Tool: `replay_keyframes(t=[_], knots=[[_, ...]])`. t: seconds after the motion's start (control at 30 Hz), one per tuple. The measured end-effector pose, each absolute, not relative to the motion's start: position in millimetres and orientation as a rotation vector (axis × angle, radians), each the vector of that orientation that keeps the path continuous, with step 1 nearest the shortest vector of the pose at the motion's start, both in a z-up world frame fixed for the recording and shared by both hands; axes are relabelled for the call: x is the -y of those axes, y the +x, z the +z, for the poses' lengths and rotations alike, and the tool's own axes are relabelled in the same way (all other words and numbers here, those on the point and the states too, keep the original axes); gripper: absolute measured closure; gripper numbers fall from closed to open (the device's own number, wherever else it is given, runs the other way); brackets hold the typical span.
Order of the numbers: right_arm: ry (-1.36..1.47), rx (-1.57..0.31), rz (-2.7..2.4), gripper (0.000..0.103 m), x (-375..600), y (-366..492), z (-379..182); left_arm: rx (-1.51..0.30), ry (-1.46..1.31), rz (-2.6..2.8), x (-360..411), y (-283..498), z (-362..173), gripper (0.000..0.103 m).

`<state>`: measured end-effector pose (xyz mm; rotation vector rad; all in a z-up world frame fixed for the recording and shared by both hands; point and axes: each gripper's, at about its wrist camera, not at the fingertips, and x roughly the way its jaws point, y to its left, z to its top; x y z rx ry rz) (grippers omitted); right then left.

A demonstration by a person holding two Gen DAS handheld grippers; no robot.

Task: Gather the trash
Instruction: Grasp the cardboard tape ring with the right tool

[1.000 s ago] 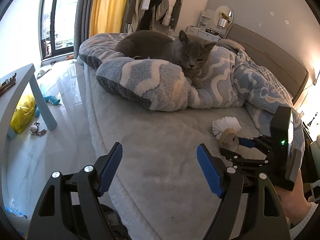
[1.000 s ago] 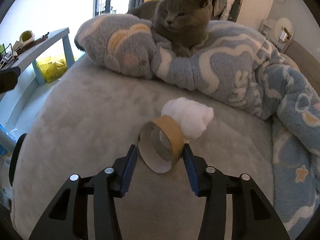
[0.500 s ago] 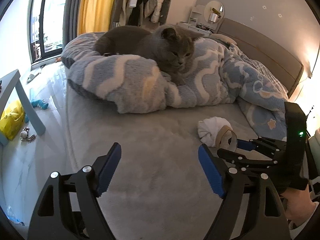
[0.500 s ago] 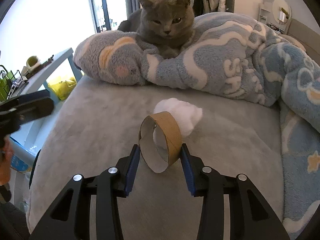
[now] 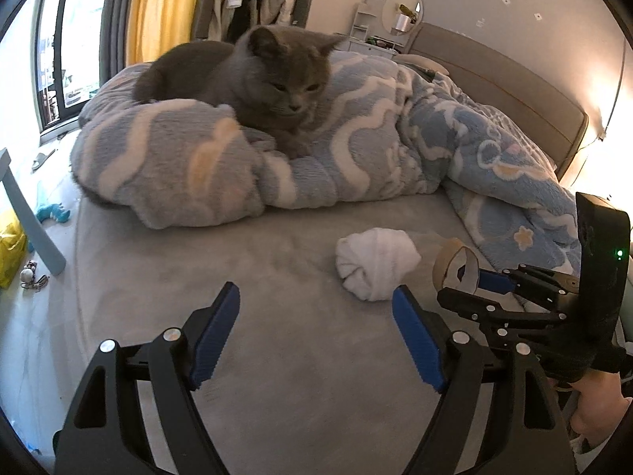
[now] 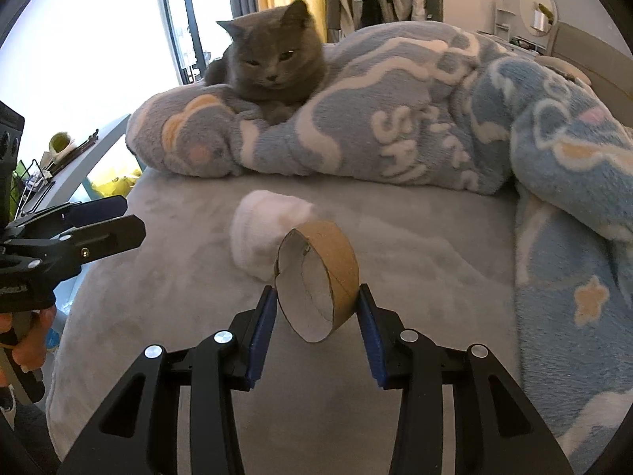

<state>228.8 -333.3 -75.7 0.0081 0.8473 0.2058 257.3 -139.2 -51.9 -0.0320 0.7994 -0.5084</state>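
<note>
Right claw: the right gripper point(image 6: 316, 308) pinches a cardboard roll point(image 6: 318, 279) between its blue pads, one pad on each side, held clear above the grey bed cover point(image 6: 158, 269).
Left claw: the left gripper point(image 5: 316, 336) stands spread wide with nothing between its pads, over bare bed cover.
Roll, from the left wrist: it shows small at the right point(image 5: 455, 265), at the tip of the right gripper point(image 5: 470, 281), just beside the white wad.
White wad: a crumpled white bundle point(image 5: 376, 263) lies on the bed cover, in front of the left gripper's right pad; in the right wrist view it sits partly hidden behind the roll point(image 6: 265, 233).
Only in the left wrist view: floor beside the bed with a blue toy point(image 5: 51, 213) and a yellow bag point(image 5: 10, 249).
Only in the right wrist view: the left gripper from the side point(image 6: 107, 217), with a hand point(image 6: 27, 340) under it.
Both views: a grey cat point(image 5: 273, 79) lying on a blue patterned blanket point(image 5: 356, 150).
</note>
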Motion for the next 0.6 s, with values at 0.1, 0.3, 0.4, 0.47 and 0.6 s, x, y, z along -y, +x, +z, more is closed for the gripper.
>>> replay_keyframes(t=[0.1,0.3,0.4,0.47,0.6], knots=[[0.017,-0.852,0.204,0.061,344.7,227.6,-77.8,-0.806,-0.032,-0.525,151.9,260.2,-54.2,0.021],[0.030,-0.857,0.208,0.061,362.4,228.4,-81.6,-0.816,-0.001,-0.556,180.2,262.5,-58.0,0.021],[0.034,-0.862,0.209,0.061,369.7,228.1,-83.1,-0.819,0.007,-0.561,190.3,264.9,-60.6,0.021],[0.039,-0.863,0.211,0.061,374.2,227.2,-84.0,-0.822,0.010,-0.559,194.6,267.2,-62.6,0.021],[0.048,-0.868,0.213,0.061,383.8,227.6,-86.9,-0.834,0.008,-0.547,202.9,274.0,-67.8,0.022]])
